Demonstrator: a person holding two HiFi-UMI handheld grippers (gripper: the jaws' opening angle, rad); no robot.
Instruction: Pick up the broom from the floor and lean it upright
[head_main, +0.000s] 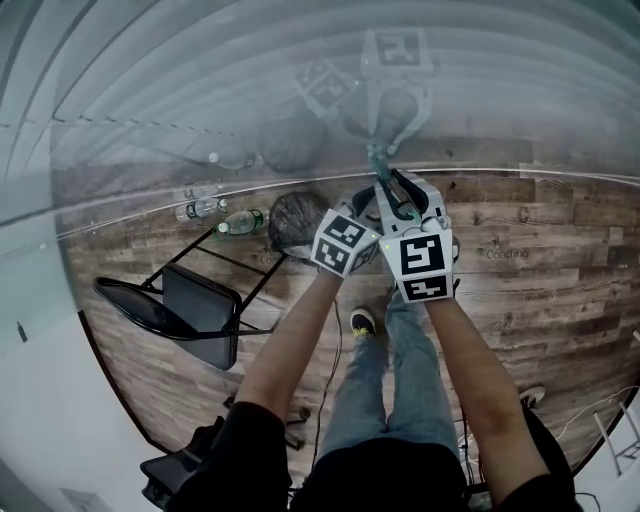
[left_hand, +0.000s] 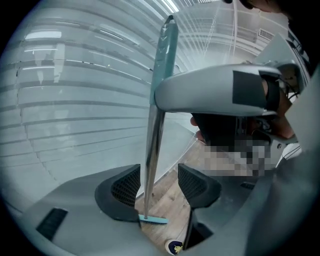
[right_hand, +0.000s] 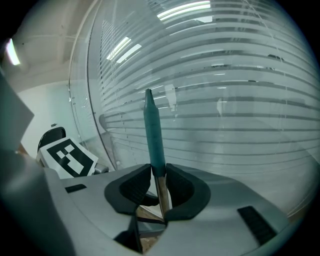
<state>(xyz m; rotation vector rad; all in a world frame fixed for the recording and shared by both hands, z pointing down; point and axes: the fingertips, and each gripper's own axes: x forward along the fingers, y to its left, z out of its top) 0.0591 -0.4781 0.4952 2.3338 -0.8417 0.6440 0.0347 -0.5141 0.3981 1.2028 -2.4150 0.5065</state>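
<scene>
2 tongs meet the broom (right_hand: 151, 125), upright at the floor's (head_main: 540, 300) edge by the glass wall (head_main: 180, 90): right tongs (right_hand: 159, 192) clamp the teal grip's (right_hand: 156, 155) foot; left tongs (left_hand: 160, 187) stand wide around the bare shaft (left_hand: 151, 160). Probably light, stiff; slick metal, so hold the grip.

Broom (right_hand: 152, 135) foot — behind right claw (right_hand: 158, 174)

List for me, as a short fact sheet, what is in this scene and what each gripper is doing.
Broom: upright, head on the floor, close to the glass wall
Right gripper: closed on the broom's handle
Left gripper: open, handle between its jaws, not clamped
Floor: wood planks
Nearby: black folding chair, plastic bottles
</scene>
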